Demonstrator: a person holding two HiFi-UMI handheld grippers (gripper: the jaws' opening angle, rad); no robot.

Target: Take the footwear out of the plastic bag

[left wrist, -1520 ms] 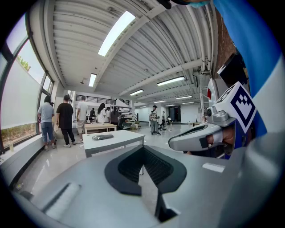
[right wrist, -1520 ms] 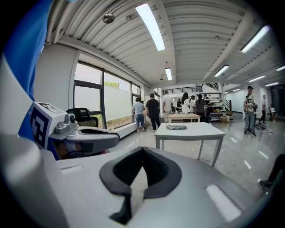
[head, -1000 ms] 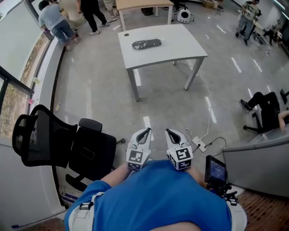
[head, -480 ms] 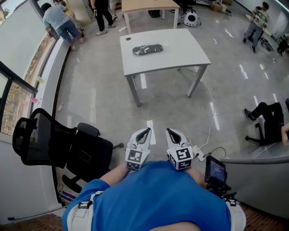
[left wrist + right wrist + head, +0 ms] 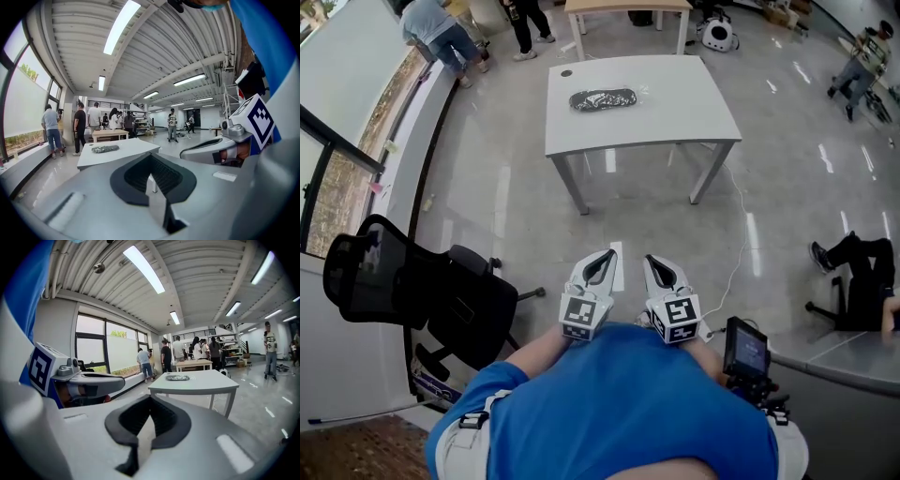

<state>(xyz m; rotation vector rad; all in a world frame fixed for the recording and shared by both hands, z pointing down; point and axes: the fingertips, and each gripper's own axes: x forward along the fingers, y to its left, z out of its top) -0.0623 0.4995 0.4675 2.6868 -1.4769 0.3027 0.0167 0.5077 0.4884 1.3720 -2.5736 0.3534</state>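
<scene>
Dark footwear in a clear plastic bag [image 5: 603, 98] lies on the far left part of a white table [image 5: 675, 112], well ahead of me across bare floor. The same bag [image 5: 105, 149] shows small in the left gripper view and again as the bag [image 5: 177, 378] in the right gripper view. My left gripper [image 5: 602, 264] and right gripper [image 5: 656, 267] are held side by side close to my chest, both shut with nothing between the jaws, pointing toward the table.
A black office chair [image 5: 412, 291] stands at my left by the window wall. A power strip and cable [image 5: 727, 281] lie on the floor right of my grippers. A seated person [image 5: 858, 277] is at the right; several people [image 5: 441, 33] stand beyond the table near a wooden table [image 5: 628, 7].
The table and bag have come closer and lower in the head view as I move forward. Both grippers stay shut and side by side at my chest.
</scene>
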